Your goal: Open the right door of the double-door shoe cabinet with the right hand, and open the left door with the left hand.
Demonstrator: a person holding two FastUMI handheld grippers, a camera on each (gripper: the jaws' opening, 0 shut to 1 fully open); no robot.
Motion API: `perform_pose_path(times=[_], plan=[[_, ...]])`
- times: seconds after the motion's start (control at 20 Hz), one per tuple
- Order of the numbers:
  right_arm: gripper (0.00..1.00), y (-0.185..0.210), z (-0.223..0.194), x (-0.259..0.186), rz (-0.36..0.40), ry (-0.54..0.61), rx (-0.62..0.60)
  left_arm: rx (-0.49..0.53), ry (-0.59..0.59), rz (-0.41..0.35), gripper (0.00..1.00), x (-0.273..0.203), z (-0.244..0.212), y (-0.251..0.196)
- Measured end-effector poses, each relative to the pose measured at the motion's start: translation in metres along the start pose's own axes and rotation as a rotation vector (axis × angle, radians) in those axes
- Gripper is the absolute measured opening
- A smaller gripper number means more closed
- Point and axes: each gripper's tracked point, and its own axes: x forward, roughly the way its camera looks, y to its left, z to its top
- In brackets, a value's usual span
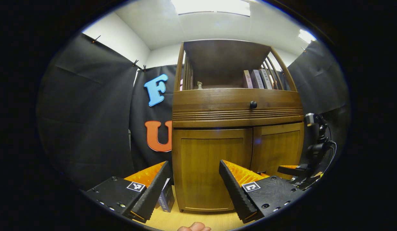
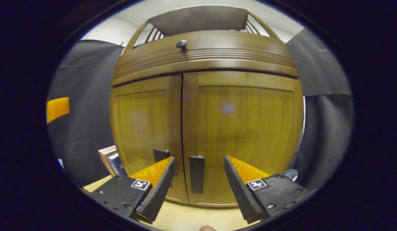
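The wooden shoe cabinet (image 1: 237, 123) stands upright with both lower doors closed. In the right gripper view the right door (image 2: 246, 128) and the left door (image 2: 142, 128) meet at a centre seam, each with a dark vertical handle. My right gripper (image 2: 198, 187) is open close in front of the right door handle (image 2: 197, 174), which stands between the two fingers just beyond their tips. The left door handle (image 2: 161, 154) sits behind the left finger. My left gripper (image 1: 195, 189) is open, farther back, facing the left door (image 1: 211, 170). The right gripper (image 1: 293, 170) shows low by the right door (image 1: 277, 150).
A drawer with a round dark knob (image 1: 253, 104) sits above the doors, and an open shelf holds several books (image 1: 258, 79). More books (image 2: 110, 160) lean on the light wooden floor (image 1: 185, 221) left of the cabinet. Black cloth walls close in on both sides.
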Motion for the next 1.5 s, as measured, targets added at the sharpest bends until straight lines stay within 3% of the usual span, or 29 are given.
perform_pose_path(times=[0.35,0.95,1.1,1.5], plan=[[0.74,-0.001,-0.037,0.026,-0.023,0.085,0.033,0.012,0.009,0.017,0.93,0.002,-0.004,0.009],[0.51,-0.007,-0.022,0.020,-0.063,0.118,0.039,0.013,0.021,0.032,0.94,-0.005,-0.006,0.017],[0.38,-0.006,-0.019,0.018,-0.083,0.121,0.039,0.015,0.024,0.041,0.93,-0.010,-0.006,0.022],[0.29,-0.003,-0.018,0.015,-0.057,0.126,0.068,0.016,0.025,0.045,0.93,-0.021,-0.003,0.023]])
